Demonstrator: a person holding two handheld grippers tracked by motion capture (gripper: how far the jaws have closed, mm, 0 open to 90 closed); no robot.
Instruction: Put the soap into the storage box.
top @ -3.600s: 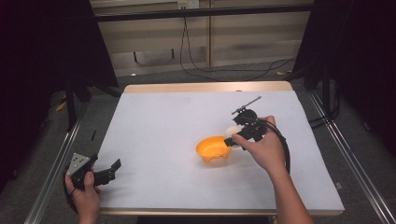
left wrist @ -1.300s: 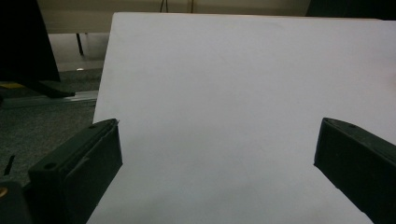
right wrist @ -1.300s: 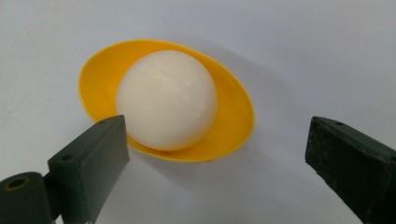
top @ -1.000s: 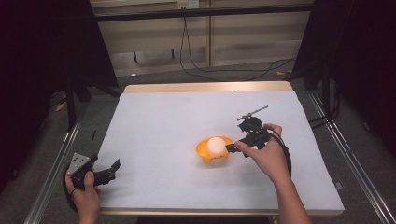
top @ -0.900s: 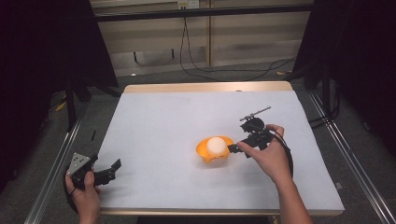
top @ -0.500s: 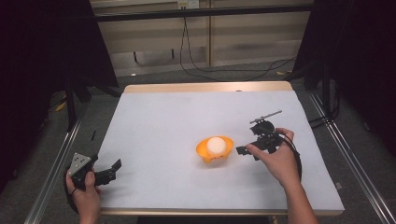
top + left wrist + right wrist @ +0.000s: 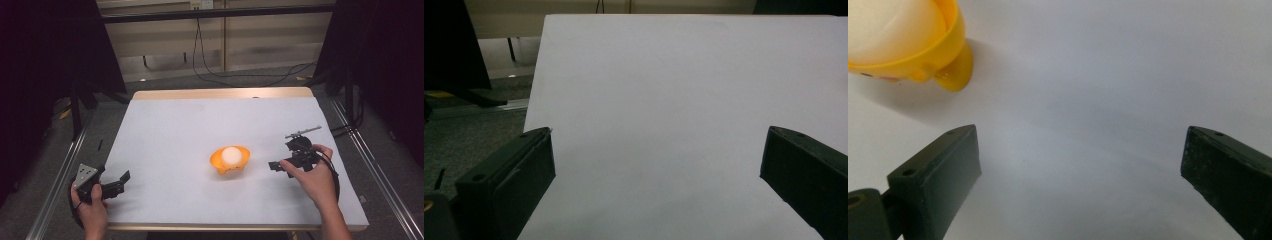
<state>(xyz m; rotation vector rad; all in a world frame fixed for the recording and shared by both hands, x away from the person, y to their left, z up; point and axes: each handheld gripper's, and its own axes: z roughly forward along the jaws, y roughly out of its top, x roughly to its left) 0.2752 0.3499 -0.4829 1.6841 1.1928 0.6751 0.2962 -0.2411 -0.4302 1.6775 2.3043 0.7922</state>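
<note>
An orange bowl (image 7: 229,162) sits near the middle of the white table, with a white ball (image 7: 231,155) resting in it. My right gripper (image 7: 274,165) is to the bowl's right, held by a hand, open, with nothing between its jaws. In the right gripper view the orange bowl (image 7: 943,47) and white ball (image 7: 893,22) lie at the upper left, beyond the left jaw. My left gripper (image 7: 121,181) rests at the table's front left corner, open and empty. The left gripper view looks along bare white tabletop (image 7: 684,100) between the wide-apart jaws.
The white table (image 7: 175,130) has a wooden far edge (image 7: 220,94). Metal rails (image 7: 57,185) run along both sides of it. Dark curtains and cables lie on the floor behind.
My right gripper let go of the white ball into the orange bowl, then drew back to the right, away from the bowl. The left gripper stayed put.
</note>
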